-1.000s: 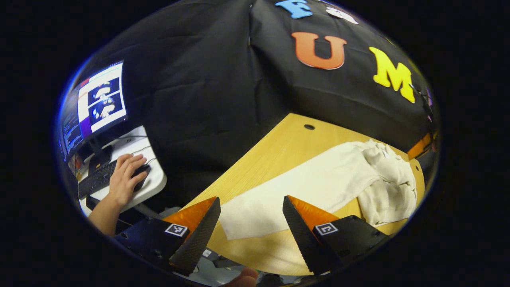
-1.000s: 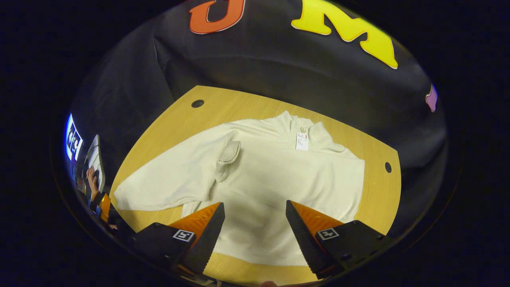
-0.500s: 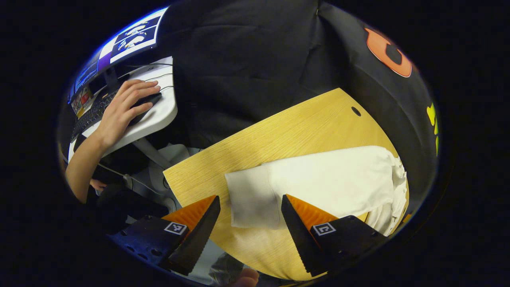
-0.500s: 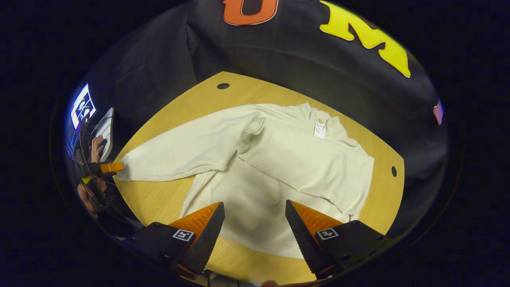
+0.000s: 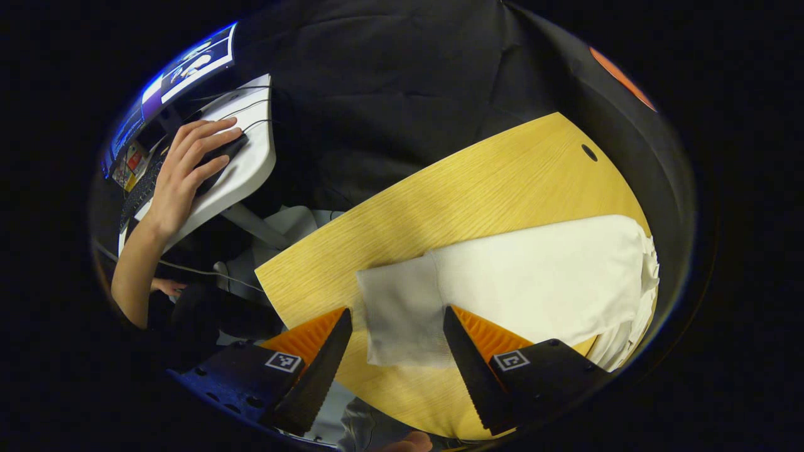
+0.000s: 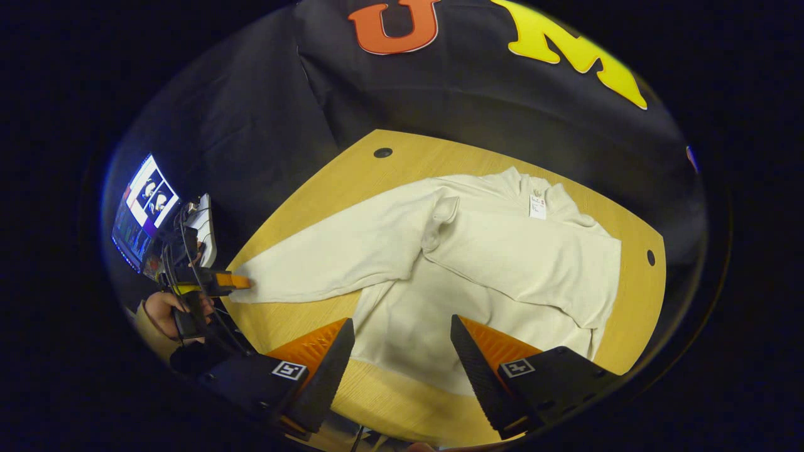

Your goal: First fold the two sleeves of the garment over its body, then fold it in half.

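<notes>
The left hand-held gripper (image 5: 396, 342), its jaws wide open and holding nothing, straddles the outstretched sleeve's cuff (image 5: 402, 314) on the desk (image 5: 440, 188).

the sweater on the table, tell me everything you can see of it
The sweater is a cream, soft-looking knit lying flat on the wooden table, collar toward the booth wall, a white tag at the neck. One sleeve is already folded diagonally across the body. The other sleeve lies stretched out sideways on the wood, its ribbed cuff between the open fingers of the left gripper. The hem sits beneath the open right gripper.
</notes>
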Demonstrator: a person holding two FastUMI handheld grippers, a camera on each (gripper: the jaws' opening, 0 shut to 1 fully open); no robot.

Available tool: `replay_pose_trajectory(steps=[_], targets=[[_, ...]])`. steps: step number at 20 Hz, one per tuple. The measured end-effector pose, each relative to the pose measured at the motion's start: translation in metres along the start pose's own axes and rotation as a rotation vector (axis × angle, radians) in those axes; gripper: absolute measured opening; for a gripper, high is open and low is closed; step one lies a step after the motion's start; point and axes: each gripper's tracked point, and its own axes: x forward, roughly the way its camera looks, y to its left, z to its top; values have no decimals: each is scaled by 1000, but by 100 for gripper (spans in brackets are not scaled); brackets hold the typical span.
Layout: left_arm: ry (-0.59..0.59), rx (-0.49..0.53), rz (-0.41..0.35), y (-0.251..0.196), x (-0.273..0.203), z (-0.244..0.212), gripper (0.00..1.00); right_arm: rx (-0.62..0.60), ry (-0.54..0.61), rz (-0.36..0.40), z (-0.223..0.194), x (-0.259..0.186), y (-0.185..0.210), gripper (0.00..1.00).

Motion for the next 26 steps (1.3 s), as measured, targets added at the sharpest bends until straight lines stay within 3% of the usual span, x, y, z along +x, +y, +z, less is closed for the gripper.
replay_pose_trajectory(steps=[1,5,6,7,8,9,11,14,18,19,24,26], targets=[[8,15,-9,-2,3,1,95,9,0,4,-1,-2,1,95],[39,58,-39,-9,3,2,80,43,5,23,-10,-8,-3,96],[42,55,-48,-12,2,2,71,48,1,23,-13,-10,-7,97],[44,54,-57,-15,3,2,73,58,-4,21,-15,-13,-10,98],[47,49,-76,-20,3,3,56,70,-9,19,-17,-17,-14,97],[52,44,-89,-22,3,4,49,87,-12,16,-20,-20,-19,97],[66,23,-103,-28,3,4,23,105,-22,-1,-28,-30,-34,97],[85,41,-93,-29,2,5,7,105,-31,-8,-46,-43,-53,97],[95,44,-51,-31,-11,9,4,91,-24,-35,-74,-54,-82,94],[82,55,-40,-34,-17,15,4,103,-24,-30,-79,-57,-86,97],[38,140,-80,-87,-54,33,4,78,-25,-25,-98,-72,-111,94],[24,170,-95,-115,-65,38,4,63,-27,-27,-105,-74,-121,97]])
